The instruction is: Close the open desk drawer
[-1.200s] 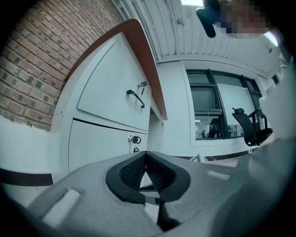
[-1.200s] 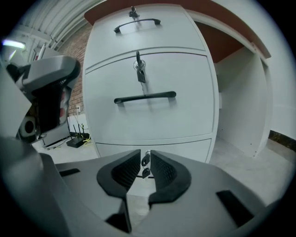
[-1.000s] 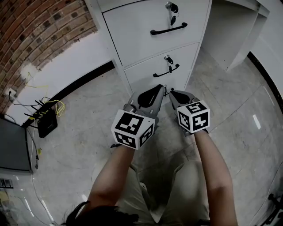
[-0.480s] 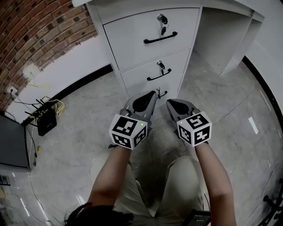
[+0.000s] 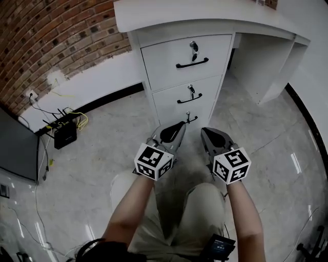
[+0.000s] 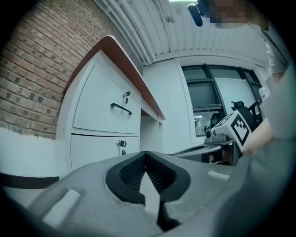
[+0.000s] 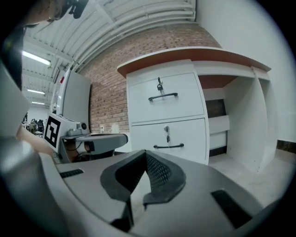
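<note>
The white desk point(image 5: 205, 13) has three stacked drawers, and each front sits flush with the frame. The top drawer point(image 5: 187, 56) and middle drawer point(image 5: 188, 94) carry black handles and keys; the bottom drawer point(image 5: 185, 116) is mostly hidden behind my grippers. My left gripper point(image 5: 180, 126) is shut and empty, a short way in front of the bottom drawer. Beside it my right gripper point(image 5: 205, 132) is also shut with nothing in it. The left gripper view shows its jaws point(image 6: 146, 153) pressed together, the drawers point(image 6: 106, 109) off to the left. The right gripper point(image 7: 145, 152) faces the drawers point(image 7: 164, 97).
A black router point(image 5: 65, 134) with tangled cables lies on the floor by the white skirting and brick wall point(image 5: 56, 36) at the left. A dark panel point(image 5: 18, 148) stands at the far left. The desk's knee space point(image 5: 261, 66) opens to the right. Glossy tiled floor point(image 5: 102, 153) all round.
Both grippers have drawn back from the drawer fronts and risen. The desk now looks farther off, and its top has come into the head view.
</note>
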A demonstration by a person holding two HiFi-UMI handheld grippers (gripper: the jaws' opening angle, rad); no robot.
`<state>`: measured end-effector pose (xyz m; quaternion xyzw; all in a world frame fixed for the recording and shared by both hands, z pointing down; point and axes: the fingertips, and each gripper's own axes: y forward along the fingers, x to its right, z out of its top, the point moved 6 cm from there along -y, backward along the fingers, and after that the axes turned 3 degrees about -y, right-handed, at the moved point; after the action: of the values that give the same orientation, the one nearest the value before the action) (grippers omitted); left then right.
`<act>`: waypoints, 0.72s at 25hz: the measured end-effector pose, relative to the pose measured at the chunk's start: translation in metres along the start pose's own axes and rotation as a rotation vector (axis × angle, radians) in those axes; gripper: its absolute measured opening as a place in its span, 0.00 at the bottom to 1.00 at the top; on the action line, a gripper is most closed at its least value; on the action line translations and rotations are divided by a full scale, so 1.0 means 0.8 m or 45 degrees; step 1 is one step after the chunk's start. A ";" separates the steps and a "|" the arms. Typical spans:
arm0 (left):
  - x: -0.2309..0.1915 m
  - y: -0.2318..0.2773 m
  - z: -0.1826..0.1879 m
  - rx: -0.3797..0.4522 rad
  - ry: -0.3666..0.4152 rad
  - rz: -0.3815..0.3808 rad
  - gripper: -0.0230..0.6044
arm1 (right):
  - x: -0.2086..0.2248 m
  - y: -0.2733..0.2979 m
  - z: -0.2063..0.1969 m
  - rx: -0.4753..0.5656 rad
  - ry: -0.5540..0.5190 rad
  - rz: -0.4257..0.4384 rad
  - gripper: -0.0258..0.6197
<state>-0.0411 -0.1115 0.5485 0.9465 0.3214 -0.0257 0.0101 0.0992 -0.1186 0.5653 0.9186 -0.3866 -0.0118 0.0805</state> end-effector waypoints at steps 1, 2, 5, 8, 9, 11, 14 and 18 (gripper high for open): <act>0.003 -0.003 0.004 0.003 -0.005 0.012 0.05 | -0.002 -0.006 0.005 0.020 -0.013 0.003 0.05; 0.006 -0.005 0.008 0.010 -0.008 0.021 0.05 | -0.003 -0.012 0.009 0.032 -0.029 0.002 0.05; 0.021 -0.006 0.025 0.044 0.004 0.031 0.05 | -0.009 -0.027 0.018 0.028 -0.094 -0.008 0.05; 0.038 -0.007 0.043 0.092 0.013 0.027 0.05 | -0.017 -0.043 0.035 0.049 -0.129 -0.002 0.06; 0.045 -0.008 0.051 0.109 0.013 0.022 0.05 | -0.022 -0.048 0.043 0.061 -0.132 0.004 0.06; 0.057 -0.011 0.066 0.137 0.024 0.013 0.05 | -0.033 -0.059 0.058 0.070 -0.155 0.014 0.06; 0.075 -0.022 0.089 0.151 0.070 0.011 0.05 | -0.053 -0.073 0.079 0.072 -0.209 0.012 0.06; 0.089 -0.036 0.109 0.117 0.095 0.056 0.05 | -0.069 -0.089 0.103 0.094 -0.204 0.004 0.06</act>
<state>-0.0060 -0.0487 0.4573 0.9531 0.2992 -0.0050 -0.0449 0.1043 -0.0413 0.4705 0.9164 -0.3936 -0.0710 0.0154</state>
